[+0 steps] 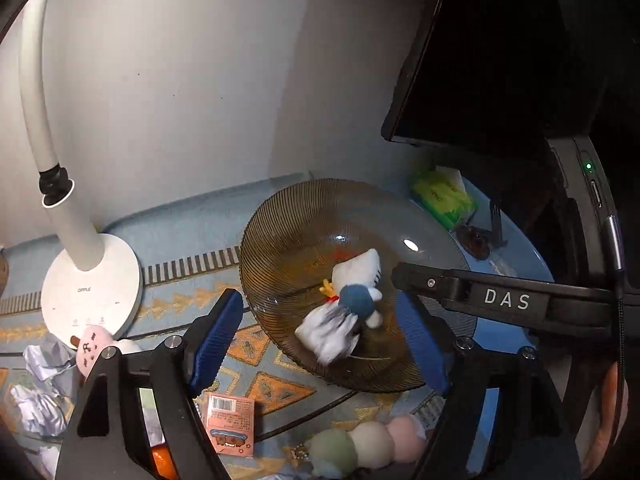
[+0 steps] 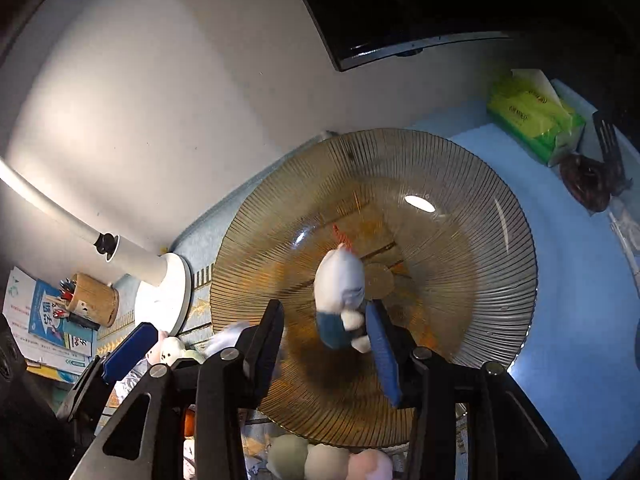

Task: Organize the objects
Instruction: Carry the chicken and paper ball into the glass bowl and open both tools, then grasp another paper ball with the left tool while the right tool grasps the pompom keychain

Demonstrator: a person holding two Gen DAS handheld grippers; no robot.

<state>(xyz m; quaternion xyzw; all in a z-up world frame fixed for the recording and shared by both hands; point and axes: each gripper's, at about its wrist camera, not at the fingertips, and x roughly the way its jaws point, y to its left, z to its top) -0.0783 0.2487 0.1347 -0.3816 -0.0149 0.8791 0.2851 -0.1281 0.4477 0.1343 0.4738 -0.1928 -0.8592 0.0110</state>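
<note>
Inside one amber glass plate [image 2: 460, 184] lies one plush toy [image 2: 340, 296], both hand-held grippers [image 1: 320, 340] [image 2: 326, 344] spread apart.

left gripper [image 1: 320, 338] black, silver screws | fingers [image 1: 214, 336] ribbed blue | right gripper [image 2: 328, 352] black

1. The left wrist view looks forward and down along the left hand-held gripper [image 1: 316, 340], from just in front of the ribbed amber glass plate [image 1: 280, 248], facing the grey wall.
2. The right wrist view sits closer and more directly above the same plate [image 2: 460, 184], looking steeply down past the right hand-held gripper [image 2: 326, 344].
3. Both views share the plate, the white round-based desk lamp [image 1: 92, 292] [image 2: 168, 292], the green tissue pack [image 1: 442, 196] [image 2: 532, 124] and the dark monitor [image 1: 480, 60] [image 2: 400, 0].
</note>
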